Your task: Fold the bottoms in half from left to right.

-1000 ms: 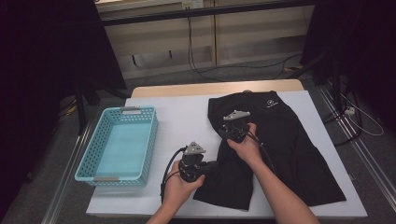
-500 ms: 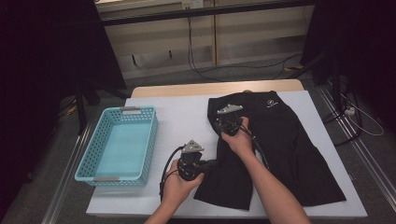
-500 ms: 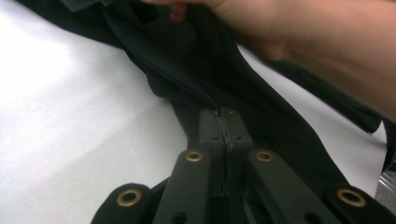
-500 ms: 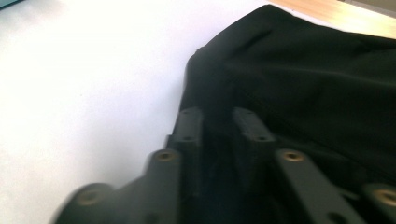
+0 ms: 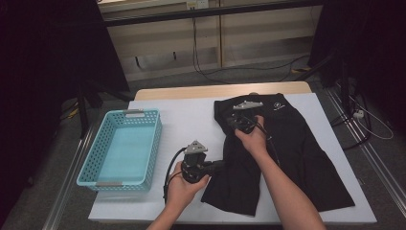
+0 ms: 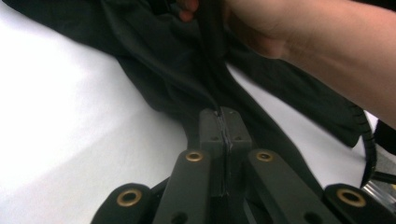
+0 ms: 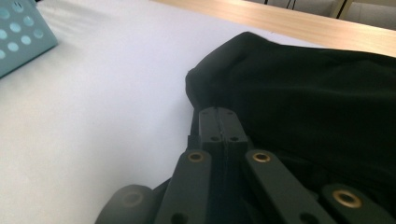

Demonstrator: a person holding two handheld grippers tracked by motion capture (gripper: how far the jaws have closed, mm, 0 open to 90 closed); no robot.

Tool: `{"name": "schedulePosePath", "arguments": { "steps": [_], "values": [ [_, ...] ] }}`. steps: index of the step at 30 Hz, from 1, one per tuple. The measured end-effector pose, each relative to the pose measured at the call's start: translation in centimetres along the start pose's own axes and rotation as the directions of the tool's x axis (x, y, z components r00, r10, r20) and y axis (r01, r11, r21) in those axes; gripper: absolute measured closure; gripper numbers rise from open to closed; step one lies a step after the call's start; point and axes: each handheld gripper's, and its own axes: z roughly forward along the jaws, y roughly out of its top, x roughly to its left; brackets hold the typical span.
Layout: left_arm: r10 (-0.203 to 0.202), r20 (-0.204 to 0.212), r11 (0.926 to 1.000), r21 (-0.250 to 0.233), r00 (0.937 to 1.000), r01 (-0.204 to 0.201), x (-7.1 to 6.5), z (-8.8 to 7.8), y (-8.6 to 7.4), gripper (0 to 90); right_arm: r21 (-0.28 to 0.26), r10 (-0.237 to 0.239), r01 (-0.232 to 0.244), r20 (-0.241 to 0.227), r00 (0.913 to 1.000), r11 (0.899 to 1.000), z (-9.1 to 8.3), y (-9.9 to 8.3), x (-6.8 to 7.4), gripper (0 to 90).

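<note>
A black garment (image 5: 297,158) lies spread over the right half of the white table (image 5: 186,120). My left gripper (image 5: 221,166) sits at the garment's near left edge, shut with a fold of the black fabric (image 6: 177,70) pinched between its pads (image 6: 223,113). My right gripper (image 5: 231,120) is at the garment's far left corner. Its jaws have just been closing and now stand shut on the rolled edge of the cloth (image 7: 205,84), tips (image 7: 218,111) pressed together. The right hand and forearm (image 6: 317,42) cross the left gripper view.
A light blue perforated basket (image 5: 155,143) stands at the table's left with nothing in it, and its corner (image 7: 18,37) appears in the right gripper view. The table's wooden far edge (image 5: 215,91) runs behind the garment. Bare white surface lies between basket and garment.
The right gripper has moved a little away from me along the garment's left edge and closed on the fabric there. The left gripper has stayed put, still shut on the cloth.
</note>
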Motion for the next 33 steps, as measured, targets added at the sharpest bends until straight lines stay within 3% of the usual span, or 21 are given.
{"name": "schedulePosePath", "arguments": {
  "steps": [4,8,15,23,27,33],
  "values": [
    [0.005,0.012,0.9999,0.013,0.9999,-0.005,-0.3,0.3,-0.1,89.5,-0.001,-0.006,0.006,0.018,0.9998,1.0,-0.3,0.1,-0.3,90.0],
    [0.001,0.009,0.9998,0.021,1.0,-0.001,-0.1,0.5,-0.4,89.5,0.011,0.001,-0.001,0.019,0.9998,1.0,0.6,-0.3,-0.2,90.0],
    [0.003,0.009,0.9995,0.031,1.0,-0.003,0.1,0.6,-0.5,89.6,0.036,-0.029,0.028,0.014,0.9995,0.999,1.7,-0.8,0.5,88.4],
    [-0.005,0.0,0.9993,0.036,1.0,0.005,0.3,0.5,-0.9,89.5,0.06,-0.044,0.045,-0.025,0.9987,0.997,2.6,-1.2,1.5,63.1],
    [-0.009,0.0,0.9993,0.036,1.0,0.009,0.4,0.3,-1.0,89.5,0.062,-0.042,0.042,-0.002,0.9991,0.997,3.2,-1.3,2.2,44.1],
    [-0.016,0.012,0.9995,0.029,0.9998,0.016,0.2,0.2,-1.1,89.6,0.081,-0.066,0.066,-0.009,0.9978,0.995,3.9,-1.3,3.2,34.6]
  ]
}}
